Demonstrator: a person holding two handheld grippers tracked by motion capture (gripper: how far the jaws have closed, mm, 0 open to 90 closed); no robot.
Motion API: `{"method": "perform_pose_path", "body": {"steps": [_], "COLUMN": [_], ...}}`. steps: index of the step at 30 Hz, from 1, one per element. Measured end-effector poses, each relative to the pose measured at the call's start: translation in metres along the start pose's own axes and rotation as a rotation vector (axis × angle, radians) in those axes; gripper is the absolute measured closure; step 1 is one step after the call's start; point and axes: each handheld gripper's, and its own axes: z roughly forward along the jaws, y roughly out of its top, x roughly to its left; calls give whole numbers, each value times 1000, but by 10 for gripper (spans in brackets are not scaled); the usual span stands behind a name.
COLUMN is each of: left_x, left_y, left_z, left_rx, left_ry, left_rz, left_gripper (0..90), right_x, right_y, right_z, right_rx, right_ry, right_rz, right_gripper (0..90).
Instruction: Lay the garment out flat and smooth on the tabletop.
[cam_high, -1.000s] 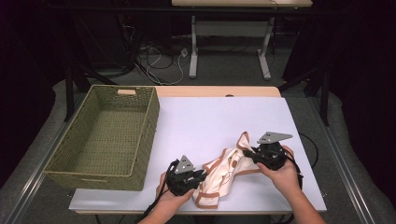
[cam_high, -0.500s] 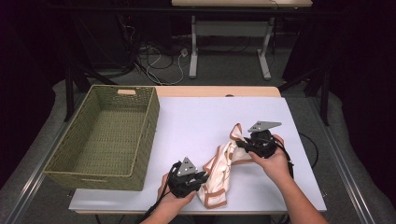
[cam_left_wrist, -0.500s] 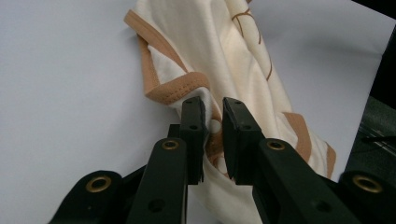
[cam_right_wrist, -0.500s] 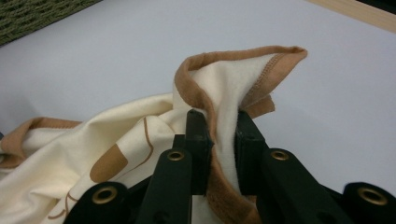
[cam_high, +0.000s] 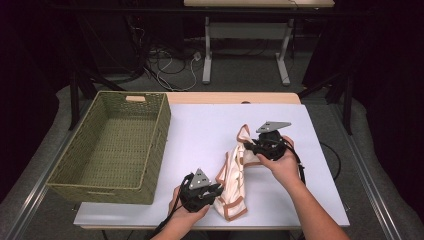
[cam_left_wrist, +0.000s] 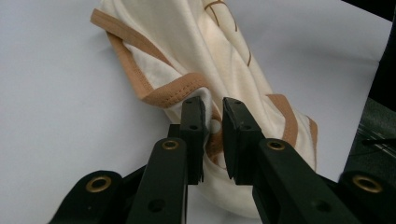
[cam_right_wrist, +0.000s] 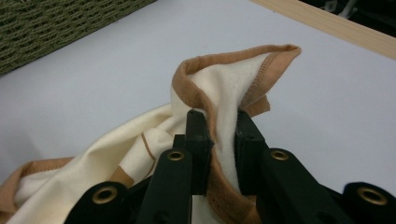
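On the white table (cam_high: 200, 130), my left gripper (cam_high: 212, 190) and right gripper (cam_high: 250, 148) both pinch the cream garment (cam_high: 232, 177). R hand has swung its end away from me, stretching the cloth lengthwise; folding for the wicker basket (cam_high: 80, 180) probably next.

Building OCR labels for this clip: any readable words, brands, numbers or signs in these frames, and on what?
None readable.
cream garment: tan trim and thin tan lines, a drawn pattern rather than letters.
wicker basket: plain weave, no tag or label.
left gripper and right gripper: black jaws with brass rivets, no markings.
white table: no text.
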Motion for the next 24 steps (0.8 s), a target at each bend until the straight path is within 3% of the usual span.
{"method": "perform_pose_path", "body": {"steps": [12,24], "left_x": [-1,1], "left_y": [0,-3], "left_z": [0,3], "left_rx": [-8,4], "left_ry": [7,15], "left_rz": [1,-11], "left_gripper": [793,793], "right_x": [2,-3], "right_y": [9,1], "right_z": [16,40], "right_rx": [-9,46], "right_ry": [-12,-33], "right_rz": [2,6], "right_gripper": [797,785]}}
